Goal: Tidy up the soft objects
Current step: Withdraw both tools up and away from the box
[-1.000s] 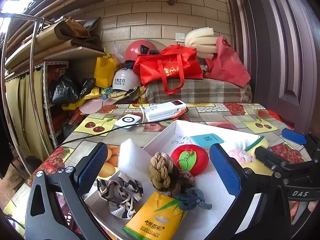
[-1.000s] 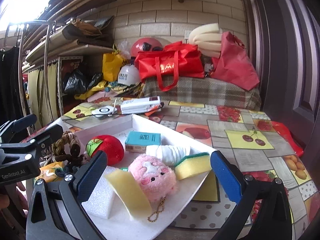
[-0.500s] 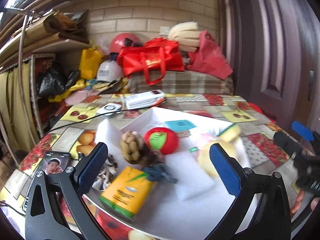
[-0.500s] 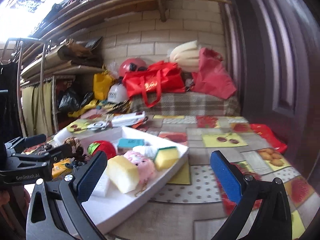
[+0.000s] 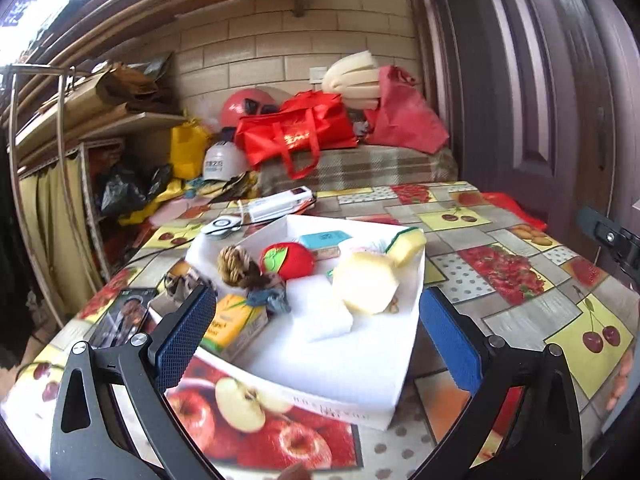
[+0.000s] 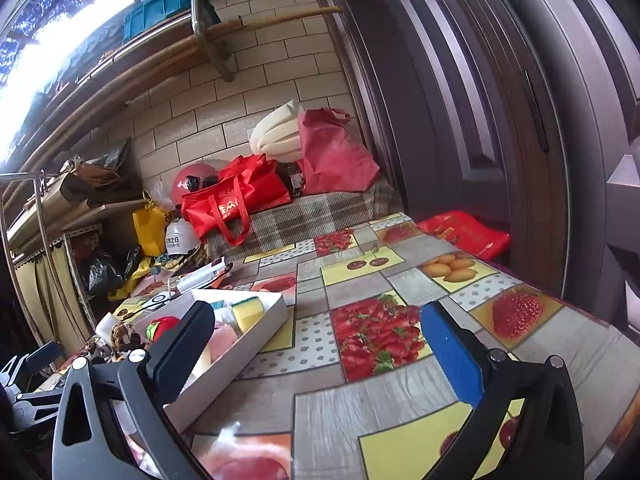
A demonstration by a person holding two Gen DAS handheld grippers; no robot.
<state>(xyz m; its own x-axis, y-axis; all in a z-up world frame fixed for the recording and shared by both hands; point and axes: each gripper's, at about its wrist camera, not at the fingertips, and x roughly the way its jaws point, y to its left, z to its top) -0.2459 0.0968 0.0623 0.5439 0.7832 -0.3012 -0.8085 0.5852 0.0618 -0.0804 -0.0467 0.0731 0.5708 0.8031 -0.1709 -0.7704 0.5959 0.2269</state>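
Note:
A white shallow box [image 5: 360, 396] on the fruit-print table holds soft things: a red plush tomato [image 5: 287, 260], a braided rope toy [image 5: 234, 264], a pale yellow sponge [image 5: 366, 286], a yellow-green sponge [image 5: 408, 242], white foam [image 5: 322, 312] and a yellow packet [image 5: 232, 326]. My left gripper [image 5: 316, 336] is open and empty, above the box's near side. My right gripper [image 6: 318, 350] is open and empty, over the table to the right of the box [image 6: 240, 354]. The right gripper's tip shows at the left wrist view's right edge [image 5: 608, 236].
A phone [image 5: 120, 316] lies left of the box. A white device [image 5: 280, 206] and a round gadget [image 5: 220, 226] with a cable lie behind it. Red bags [image 5: 296, 132], helmets and foam are piled at the back. A dark door [image 5: 540, 80] stands at the right.
Both grippers have pulled back and risen away from the box. The right one has swung right, so the box now sits at its left. Both stay open and empty.

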